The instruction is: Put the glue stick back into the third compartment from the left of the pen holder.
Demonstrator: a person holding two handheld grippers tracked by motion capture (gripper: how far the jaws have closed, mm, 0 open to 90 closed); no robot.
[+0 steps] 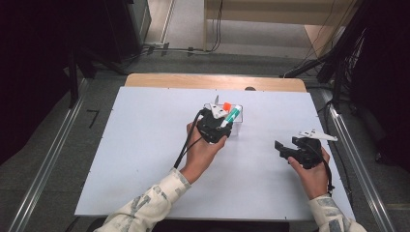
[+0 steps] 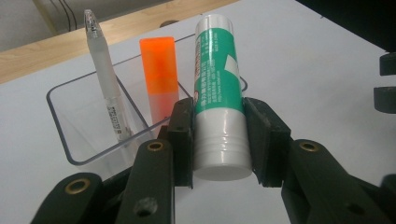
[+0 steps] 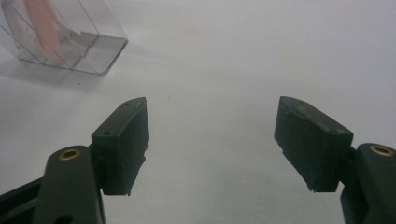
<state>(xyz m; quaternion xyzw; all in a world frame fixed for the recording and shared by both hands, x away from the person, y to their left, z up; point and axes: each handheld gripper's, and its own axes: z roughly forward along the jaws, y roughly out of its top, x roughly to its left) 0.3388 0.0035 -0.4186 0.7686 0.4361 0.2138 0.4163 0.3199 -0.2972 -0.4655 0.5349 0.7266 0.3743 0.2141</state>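
Left gripper (image 2: 219,140) clamped on the glue stick (image 2: 218,93), pads pressing its white lower barrel from both sides, green-labelled part and rounded cap end projecting beyond the jaws.

Stick's long axis runs along the jaw line, cap end pointing away from the hand toward the clear plastic holder (image 2: 63,140). The high view shows the stick (image 1: 231,115) tilted over the holder's (image 1: 239,124) near edge, not yet inside as far as I can tell.

Holder lies straight ahead of the left gripper (image 1: 220,123), just beyond the jaw tips; it carries an orange highlighter (image 2: 159,74) and a white pen (image 2: 106,79), both leaning (free space looks to be on the stick's side).

Right gripper (image 3: 215,140) jaws wide apart, nothing between them, resting well off to the right (image 1: 283,151) – left hand far nearer
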